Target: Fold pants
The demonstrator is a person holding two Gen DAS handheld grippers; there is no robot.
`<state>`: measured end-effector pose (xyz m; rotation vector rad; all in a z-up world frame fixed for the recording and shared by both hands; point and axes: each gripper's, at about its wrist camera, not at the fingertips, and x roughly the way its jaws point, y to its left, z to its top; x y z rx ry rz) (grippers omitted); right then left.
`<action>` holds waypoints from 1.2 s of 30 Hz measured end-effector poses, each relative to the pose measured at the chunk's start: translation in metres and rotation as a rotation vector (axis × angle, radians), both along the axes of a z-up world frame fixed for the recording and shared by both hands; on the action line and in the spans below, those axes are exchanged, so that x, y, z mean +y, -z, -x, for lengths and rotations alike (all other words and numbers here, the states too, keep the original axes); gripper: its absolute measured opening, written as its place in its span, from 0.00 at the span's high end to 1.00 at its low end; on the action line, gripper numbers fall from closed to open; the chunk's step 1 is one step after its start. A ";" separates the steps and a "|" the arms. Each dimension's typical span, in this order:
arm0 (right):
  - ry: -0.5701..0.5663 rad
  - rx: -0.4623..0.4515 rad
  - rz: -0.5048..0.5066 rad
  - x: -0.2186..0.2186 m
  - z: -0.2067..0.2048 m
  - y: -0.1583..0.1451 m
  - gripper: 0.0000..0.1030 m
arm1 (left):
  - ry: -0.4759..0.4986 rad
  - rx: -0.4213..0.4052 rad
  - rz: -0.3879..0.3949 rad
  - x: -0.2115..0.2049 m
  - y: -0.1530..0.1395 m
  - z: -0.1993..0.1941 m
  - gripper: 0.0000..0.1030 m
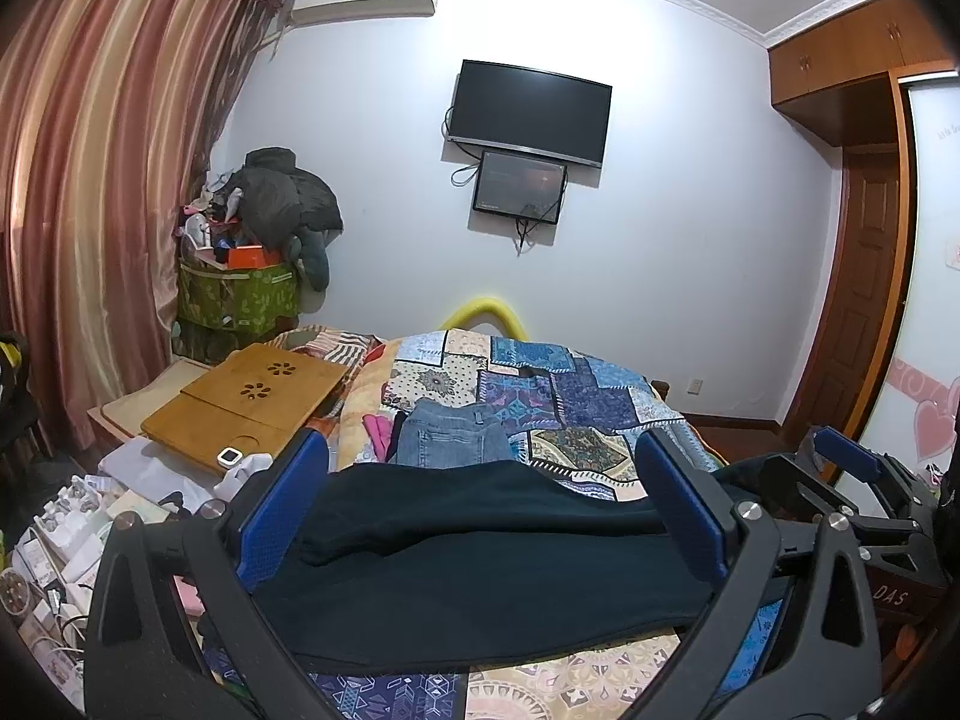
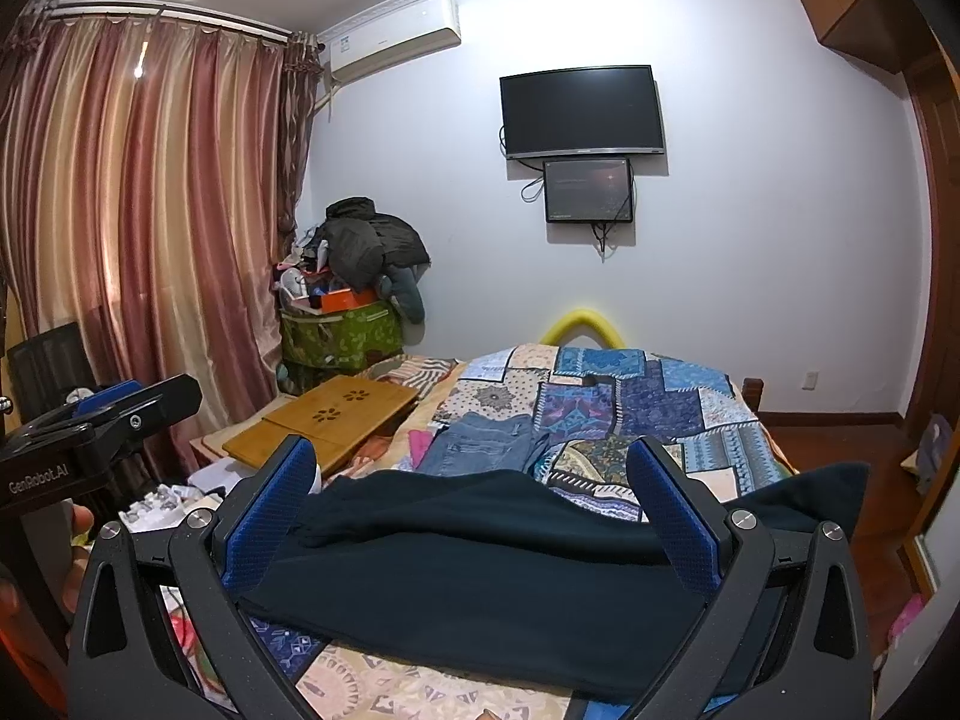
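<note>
Dark navy pants [image 1: 480, 564] lie in a folded band across the near end of the patchwork bed. My left gripper [image 1: 480, 450] is open wide, its blue pads [image 1: 282, 510] on either side of the band, not pinching it. The right gripper [image 2: 471, 450] is also open wide, with the same pants [image 2: 480, 588] stretched between and below its pads [image 2: 672, 516]. In the left wrist view the right gripper [image 1: 864, 474] shows at the right edge. In the right wrist view the left gripper [image 2: 108, 414] shows at the left.
Folded blue jeans [image 1: 450, 438] and a pink garment [image 1: 377, 429] lie further up the quilt [image 1: 570, 402]. A bamboo lap tray [image 1: 252, 396] rests at the bed's left, above white clutter. A green bin piled with clothes [image 1: 240, 294] stands by the curtain. A hand [image 2: 78, 540] shows at lower left.
</note>
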<state>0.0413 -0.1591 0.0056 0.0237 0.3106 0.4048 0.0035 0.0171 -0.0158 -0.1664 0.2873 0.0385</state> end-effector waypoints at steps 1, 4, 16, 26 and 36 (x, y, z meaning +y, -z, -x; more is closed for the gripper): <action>0.001 0.001 0.000 0.000 0.000 0.000 0.00 | 0.000 0.001 0.001 0.000 0.001 -0.001 0.00; 0.001 0.000 0.000 0.001 0.001 0.000 0.00 | -0.001 0.004 0.000 0.000 -0.001 0.000 0.00; -0.001 0.000 -0.001 0.000 0.002 -0.001 0.00 | -0.003 0.001 0.011 0.003 -0.002 0.002 0.00; 0.004 0.003 -0.009 -0.002 0.003 -0.002 0.00 | -0.001 0.006 0.008 0.003 -0.001 0.002 0.00; 0.006 0.005 -0.010 -0.004 0.003 -0.003 0.00 | -0.003 0.011 0.013 0.002 0.000 0.001 0.00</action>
